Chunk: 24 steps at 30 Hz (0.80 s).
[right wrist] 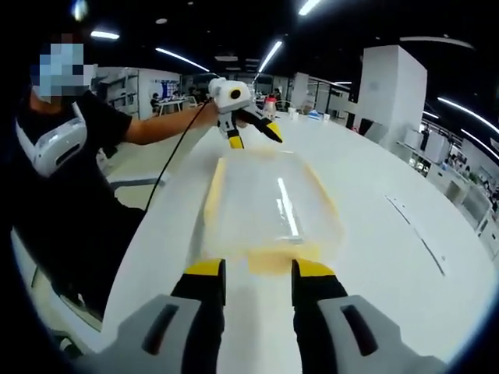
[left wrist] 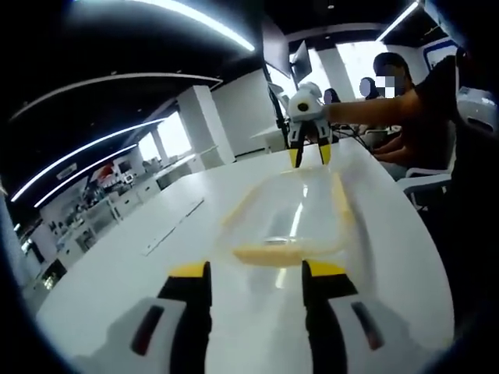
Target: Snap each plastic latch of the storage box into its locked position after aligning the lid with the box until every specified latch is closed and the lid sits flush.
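Observation:
A clear storage box (left wrist: 292, 214) (right wrist: 269, 199) with its lid on lies lengthwise on the white table (left wrist: 125, 257) (right wrist: 374, 179). Yellow latches run along its long sides, and one yellow latch (left wrist: 269, 254) (right wrist: 273, 257) sits on each short end. My left gripper (left wrist: 257, 271) stands open just short of one end latch; it also appears at the box's far end (right wrist: 253, 136). At the opposite end my right gripper (right wrist: 259, 269) is open, its tips close to the other end latch, and seen from across (left wrist: 309, 156). Neither holds anything.
A person in a black shirt (right wrist: 70, 171) (left wrist: 429, 109) sits at the table's edge beside the box, arms stretched out to the grippers. A cable (right wrist: 168, 167) hangs from the far gripper. A thin strip (right wrist: 417, 230) lies on the table beyond the box.

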Tool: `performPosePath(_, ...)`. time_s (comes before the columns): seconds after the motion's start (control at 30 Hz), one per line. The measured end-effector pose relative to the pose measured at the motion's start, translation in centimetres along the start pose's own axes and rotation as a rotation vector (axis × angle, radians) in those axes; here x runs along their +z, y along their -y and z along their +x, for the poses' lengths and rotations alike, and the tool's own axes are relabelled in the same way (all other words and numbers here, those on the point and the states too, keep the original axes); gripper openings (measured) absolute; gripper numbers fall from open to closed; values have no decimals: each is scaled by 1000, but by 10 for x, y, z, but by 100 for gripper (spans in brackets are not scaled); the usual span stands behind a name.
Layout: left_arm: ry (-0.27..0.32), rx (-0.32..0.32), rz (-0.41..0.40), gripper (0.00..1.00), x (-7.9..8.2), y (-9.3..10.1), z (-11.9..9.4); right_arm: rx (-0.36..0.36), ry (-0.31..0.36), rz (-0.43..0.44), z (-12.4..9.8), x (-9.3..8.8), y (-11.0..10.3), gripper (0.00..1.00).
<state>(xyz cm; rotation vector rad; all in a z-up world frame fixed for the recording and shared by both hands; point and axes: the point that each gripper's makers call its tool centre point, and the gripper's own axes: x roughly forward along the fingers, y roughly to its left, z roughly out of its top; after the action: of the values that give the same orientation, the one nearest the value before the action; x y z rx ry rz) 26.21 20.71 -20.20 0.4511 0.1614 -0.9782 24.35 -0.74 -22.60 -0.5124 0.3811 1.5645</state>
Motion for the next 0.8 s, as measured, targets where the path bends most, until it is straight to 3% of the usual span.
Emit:
performPosePath(0.1, -2, 1, 5, 46, 0, 0, -3, 0, -14, 0, 1, -4, -1, 32)
performPosePath(0.17, 49, 12, -38, 46, 8, -2, -7, 1, -24, 1, 1, -6, -2, 32)
performPosePath(0.53, -16, 18, -27, 45, -17, 1, -12, 3, -43, -7, 2, -9, -4, 32)
performPosePath(0.67, 14, 35, -33, 45, -9, -2, -12, -20, -32, -8, -3, -5, 2, 31)
performPosePath(0.8, 9, 9, -19, 47, -4, 1, -10, -19, -13, -4, -6, 2, 1, 32)
